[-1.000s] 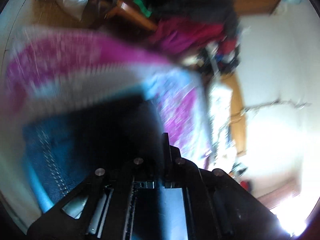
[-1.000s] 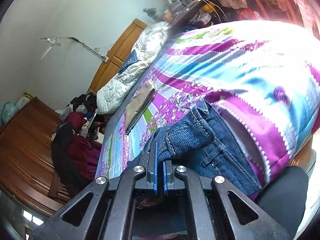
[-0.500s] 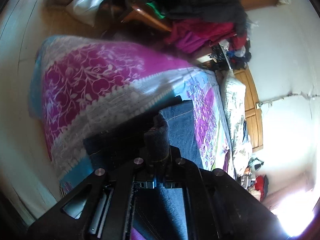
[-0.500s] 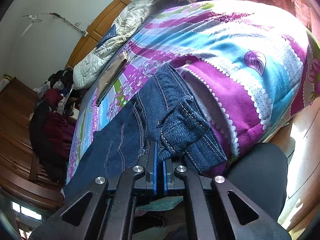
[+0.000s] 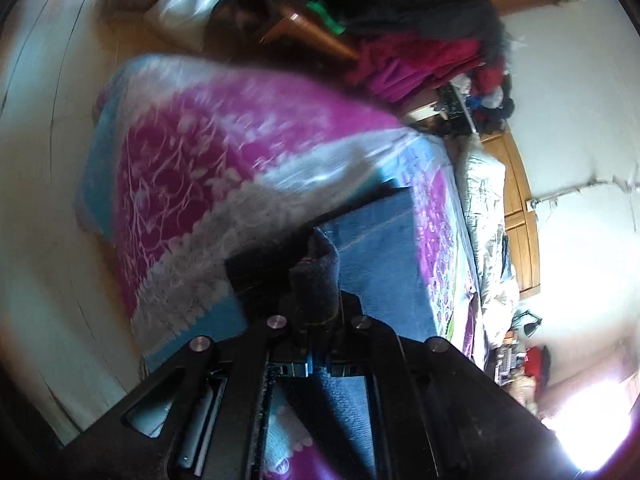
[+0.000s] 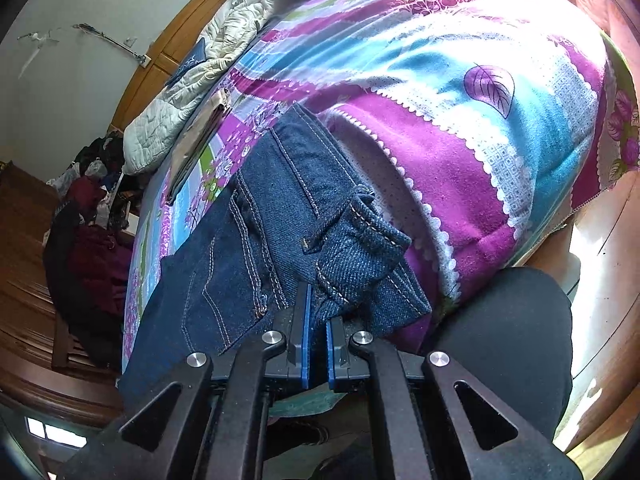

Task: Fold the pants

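Dark blue denim fills the middle of both views: the jeans [image 6: 256,248] lie stretched along the bed [image 6: 460,80], over its bedspread [image 6: 480,128] of purple, turquoise and white bands with leaf and flower prints. In the right wrist view the right claw [image 6: 316,324] is clamped on a bunched fold of the waistband, blue pads pressed close with the denim between them; a belt loop and tan stitching show just above the fingertips, and a back pocket lies flat to the left. In the left wrist view the left claw [image 5: 316,308] grips a dark, rolled wad of the same jeans [image 5: 380,264] (the picture is blurred, so the exact part of the garment cannot be told), with a flat panel of denim running away from it along the bed.

Beyond the jeans, a flat brownish folded item [image 6: 200,140] rests on the bedspread, and past that a pale quilted duvet [image 6: 200,80] is heaped against a wooden headboard [image 6: 168,52]. A pile of dark and maroon clothes [image 6: 88,240] sits beside the bed. The person's dark trouser leg [image 6: 504,340] shows at lower right.
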